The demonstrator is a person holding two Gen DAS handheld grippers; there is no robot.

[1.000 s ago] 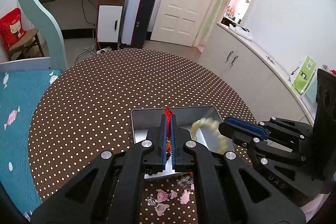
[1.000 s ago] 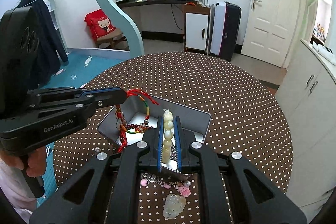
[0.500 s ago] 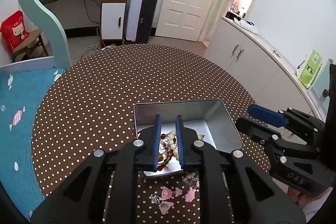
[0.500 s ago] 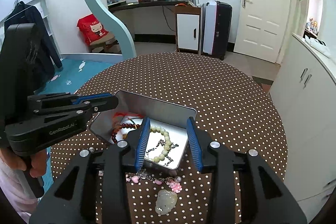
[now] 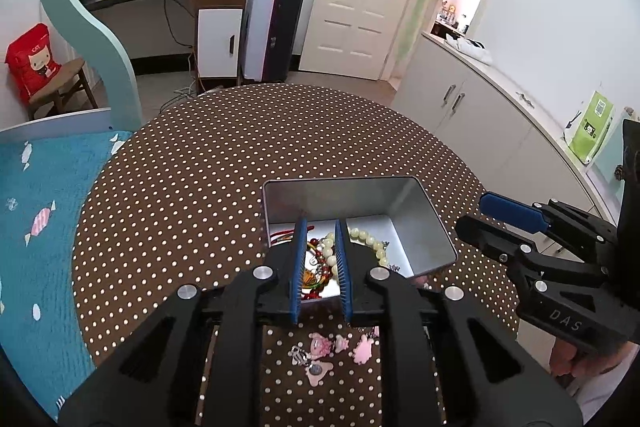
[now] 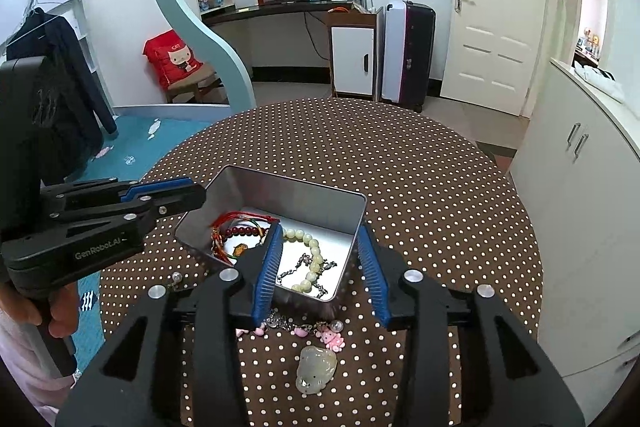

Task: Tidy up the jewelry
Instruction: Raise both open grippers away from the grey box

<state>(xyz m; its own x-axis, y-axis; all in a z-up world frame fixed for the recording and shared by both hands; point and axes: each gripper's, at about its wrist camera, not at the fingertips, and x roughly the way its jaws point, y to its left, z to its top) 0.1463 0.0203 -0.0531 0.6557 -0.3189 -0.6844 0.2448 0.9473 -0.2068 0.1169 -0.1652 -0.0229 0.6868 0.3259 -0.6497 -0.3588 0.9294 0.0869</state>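
both tools are hovering over the tin (image 6: 296,193) on the dotted desk (image 6: 420,187). the left tool (image 5: 321,269) is standing narrowly parted, gripping nothing; the right tool (image 6: 320,273) is gaping wide and empty. the pale bead bracelet (image 6: 310,253), red cord bracelet (image 6: 236,227) and a chain are lying inside the tin. pink charms (image 5: 340,345) and a jade pendant (image 6: 316,369) are waiting on the desk just beside its near wall. risk: a low reach is likely nudging the light tin, or snagging the chain.
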